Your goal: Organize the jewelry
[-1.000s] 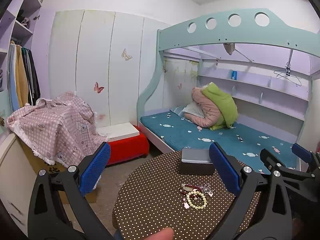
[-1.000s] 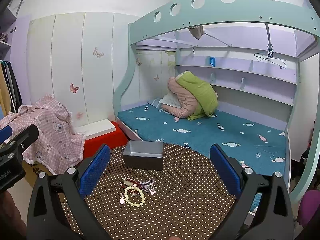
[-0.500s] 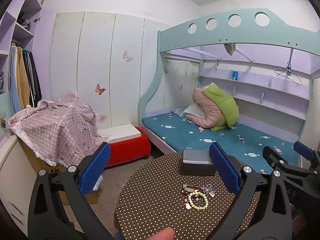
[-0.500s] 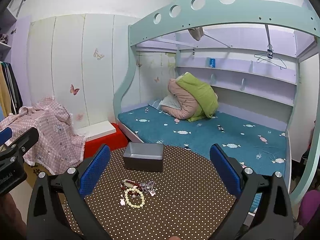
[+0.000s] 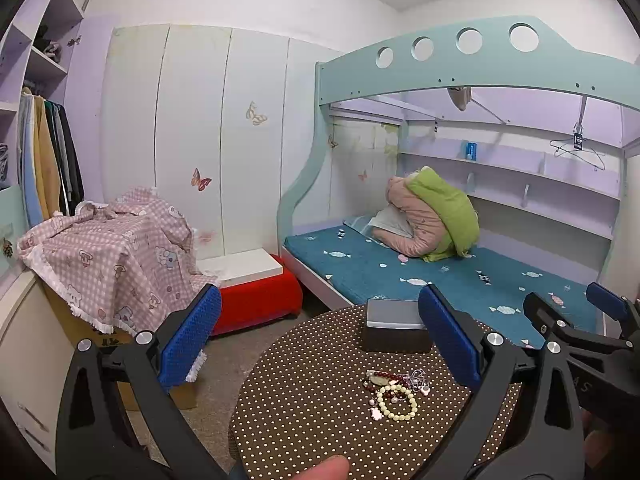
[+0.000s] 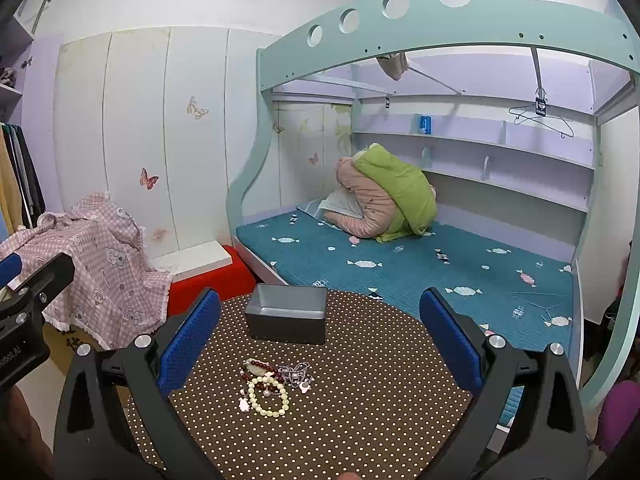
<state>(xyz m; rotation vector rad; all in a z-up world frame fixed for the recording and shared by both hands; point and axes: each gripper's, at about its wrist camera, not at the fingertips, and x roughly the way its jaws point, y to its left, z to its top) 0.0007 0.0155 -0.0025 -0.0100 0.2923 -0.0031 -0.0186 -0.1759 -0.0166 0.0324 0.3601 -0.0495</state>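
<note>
- Your left gripper hung with its blue pads spread wide and nothing between them; it hovered above the near edge of the table.
- Your right gripper was likewise spread wide and empty, raised over the same table, with its pads well apart.
- In the left wrist view, the jewelry lay low and to the right in the gap between the pads, nearer the right pad, clear of both.
- In the right wrist view, the jewelry sat a little left of centre between the pads, below their tips and touching neither.
- The pile held a cream bracelet nearest you, dark red beads just behind it and a silver chain to its right, all touching in one heap, with a small pale charm beside the bracelet.
- The tin stood open and upright beyond the pile, near the table's far edge, apart from the jewelry.
- In the left wrist view, your right gripper showed at the right edge; a fingertip showed at the bottom edge.
- Behind the table lay the bed with bundled quilts, and a red box stood on the floor to the left.
</note>
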